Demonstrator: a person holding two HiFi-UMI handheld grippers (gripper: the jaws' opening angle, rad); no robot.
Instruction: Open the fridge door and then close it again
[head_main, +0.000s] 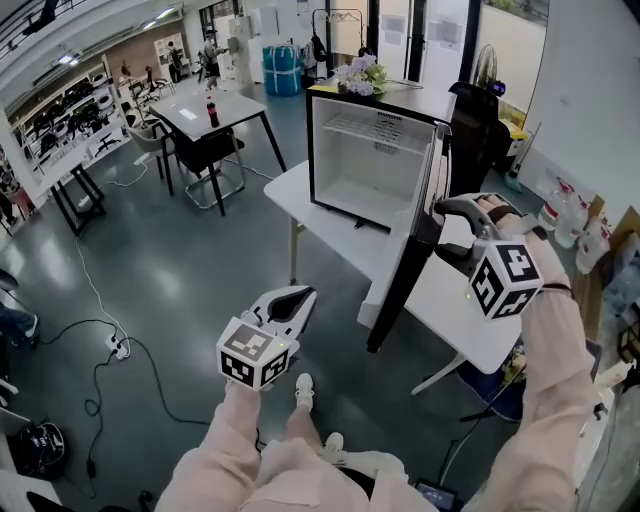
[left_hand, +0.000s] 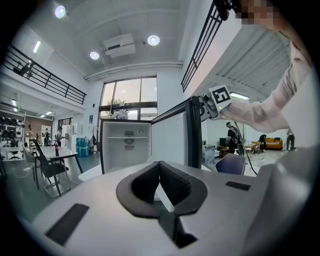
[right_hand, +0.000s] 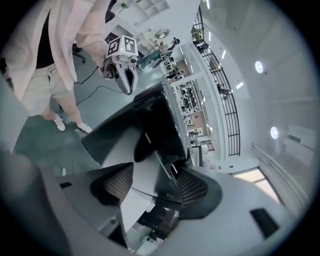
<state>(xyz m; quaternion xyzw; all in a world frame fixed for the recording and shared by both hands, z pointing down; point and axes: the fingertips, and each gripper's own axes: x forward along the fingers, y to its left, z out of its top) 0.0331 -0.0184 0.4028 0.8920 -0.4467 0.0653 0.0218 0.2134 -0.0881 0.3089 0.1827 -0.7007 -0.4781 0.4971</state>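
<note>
The opening half looks done: the fridge (head_main: 362, 150) stands on the white worktop (head_main: 325, 215) with its inside bare to you, one wire shelf showing near the top, and the fridge door (head_main: 402, 280) is swung out wide, its edge pointing toward you over the worktop's front. Your right tongs (head_main: 442, 212) are at the door's top corner. The right gripper view shows the dark panel of the door (right_hand: 150, 125) running between the two ribbed pads, which press on it from either side, so you have a firm pinch on that edge. Your left tongs (head_main: 296, 298) hang low over the floor, well apart from the fridge and the worktop. In the left gripper view their tips (left_hand: 160, 165) meet with nothing caught between them, and they simply look across at the open cabinet. What is left, by my reading, is the second half: swing the door back on its hinge until it seats against the cabinet, then let go. With the door this far out, none of that closing swing looks made yet.
</note>
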